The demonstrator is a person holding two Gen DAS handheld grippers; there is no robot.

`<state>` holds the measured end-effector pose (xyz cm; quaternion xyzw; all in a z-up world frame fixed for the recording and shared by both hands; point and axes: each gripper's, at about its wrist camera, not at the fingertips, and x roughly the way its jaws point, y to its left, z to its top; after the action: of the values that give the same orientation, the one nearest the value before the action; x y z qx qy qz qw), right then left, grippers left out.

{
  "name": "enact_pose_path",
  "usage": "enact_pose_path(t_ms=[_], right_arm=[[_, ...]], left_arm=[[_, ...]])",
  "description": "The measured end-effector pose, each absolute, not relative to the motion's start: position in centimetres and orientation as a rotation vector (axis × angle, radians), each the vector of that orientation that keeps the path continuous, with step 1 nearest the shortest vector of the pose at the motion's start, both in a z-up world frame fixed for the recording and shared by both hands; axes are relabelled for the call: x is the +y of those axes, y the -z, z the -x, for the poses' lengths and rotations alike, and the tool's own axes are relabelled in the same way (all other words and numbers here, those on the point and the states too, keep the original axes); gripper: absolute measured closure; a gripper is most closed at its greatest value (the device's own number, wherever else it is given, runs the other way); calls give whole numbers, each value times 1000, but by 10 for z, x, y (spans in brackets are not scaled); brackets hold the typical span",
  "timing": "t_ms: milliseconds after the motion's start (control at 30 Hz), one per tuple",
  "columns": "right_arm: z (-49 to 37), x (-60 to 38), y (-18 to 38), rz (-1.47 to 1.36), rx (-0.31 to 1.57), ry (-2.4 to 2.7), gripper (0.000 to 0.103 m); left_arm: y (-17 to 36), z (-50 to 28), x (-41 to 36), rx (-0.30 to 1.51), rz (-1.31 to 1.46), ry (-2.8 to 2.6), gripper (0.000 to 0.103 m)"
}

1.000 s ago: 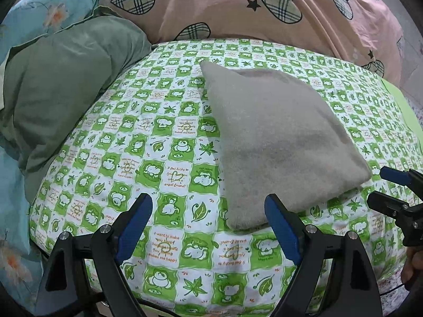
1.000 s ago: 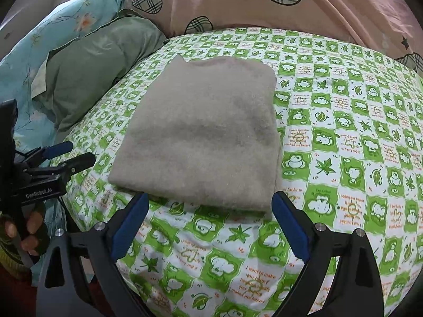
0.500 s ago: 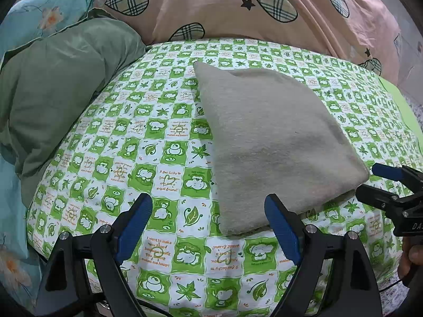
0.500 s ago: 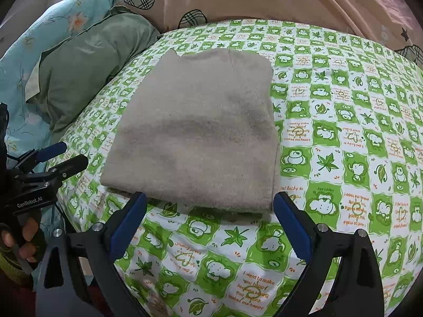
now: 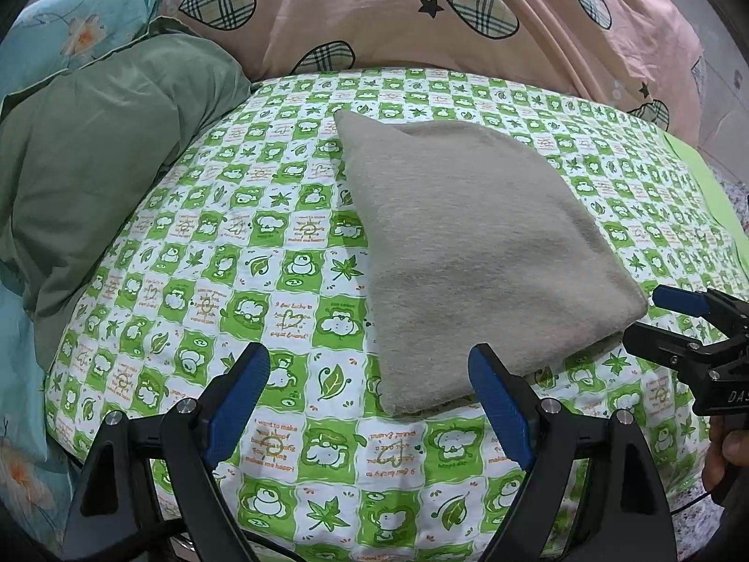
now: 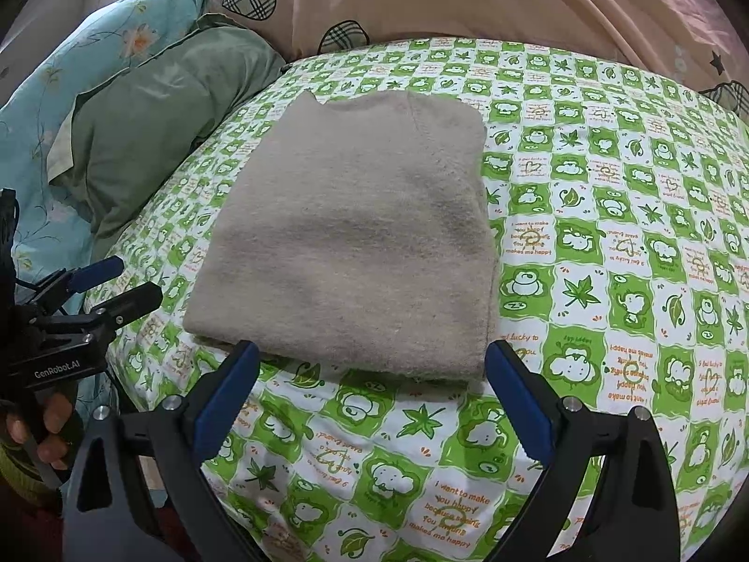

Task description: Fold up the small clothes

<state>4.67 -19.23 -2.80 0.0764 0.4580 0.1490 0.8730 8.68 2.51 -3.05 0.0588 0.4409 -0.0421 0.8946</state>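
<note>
Pink heart-print quilt (image 5: 421, 14) cut off by the top edge, small orange lettering on the green-and-white checked sheet (image 6: 608, 281) — too small to read, folded grey knit garment's (image 6: 356, 243) underside hidden.

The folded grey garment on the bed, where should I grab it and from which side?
Take the folded grey garment at its near edge, coming in low from the front. That thick edge faces the open right gripper, with bare green patterned sheet before it for a finger to slide under. Probably pinch near the right corner, since the layers look stacked there; the open left gripper could take the other corner.
</note>
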Motion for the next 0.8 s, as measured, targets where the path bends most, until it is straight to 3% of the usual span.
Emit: enact_pose_path(t_ms=[800], right_arm=[[-44, -190, 29, -161, 960, -312, 6]], left_arm=[[29, -84, 23, 917, -125, 105, 16]])
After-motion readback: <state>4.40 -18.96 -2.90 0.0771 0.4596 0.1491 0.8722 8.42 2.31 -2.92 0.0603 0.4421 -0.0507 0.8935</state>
